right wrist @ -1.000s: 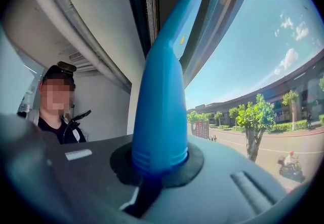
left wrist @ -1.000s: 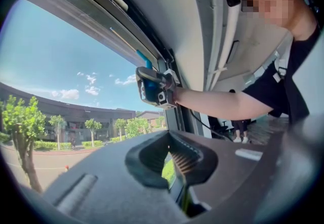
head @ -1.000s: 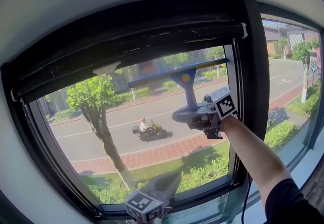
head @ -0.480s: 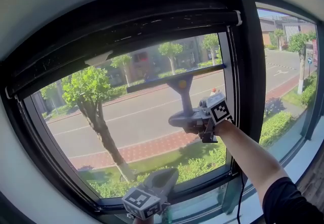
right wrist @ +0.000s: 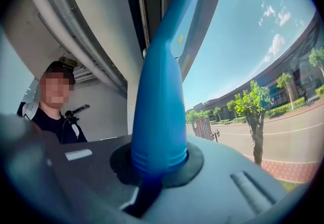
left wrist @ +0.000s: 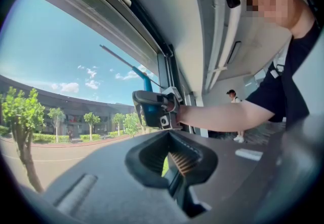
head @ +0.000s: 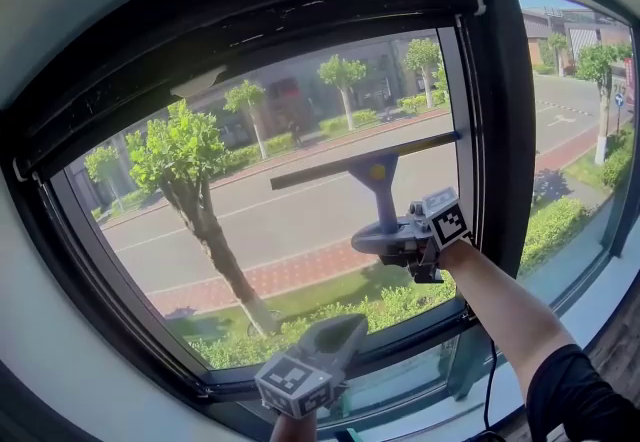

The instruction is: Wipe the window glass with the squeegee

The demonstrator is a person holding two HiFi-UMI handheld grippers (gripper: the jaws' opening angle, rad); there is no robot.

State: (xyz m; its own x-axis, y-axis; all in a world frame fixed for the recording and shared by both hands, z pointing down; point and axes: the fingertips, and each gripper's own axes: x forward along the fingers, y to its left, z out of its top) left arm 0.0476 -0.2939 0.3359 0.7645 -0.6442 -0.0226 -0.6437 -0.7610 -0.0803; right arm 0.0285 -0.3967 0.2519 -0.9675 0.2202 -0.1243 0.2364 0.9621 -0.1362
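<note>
Closest to me, low under the sill, the left gripper point(left wrist: 169, 159) points up at the pane with its jaws together and nothing between them. Further up and to the right, at the end of the person's outstretched arm point(head: 500, 305), the right gripper point(head: 380, 240) is clamped on the blue handle of the squeegee point(head: 381, 180). The handle rises from the jaws to a long blade that lies across the window glass point(head: 280, 240), tilted a little, with its right end higher and right up by the dark upright of the window frame point(head: 497, 110). Through the pane there is a leafy tree point(head: 185, 165) on the left, then a red-brick path, a road point(head: 300, 210), and a long building under bright blue sky.
</note>
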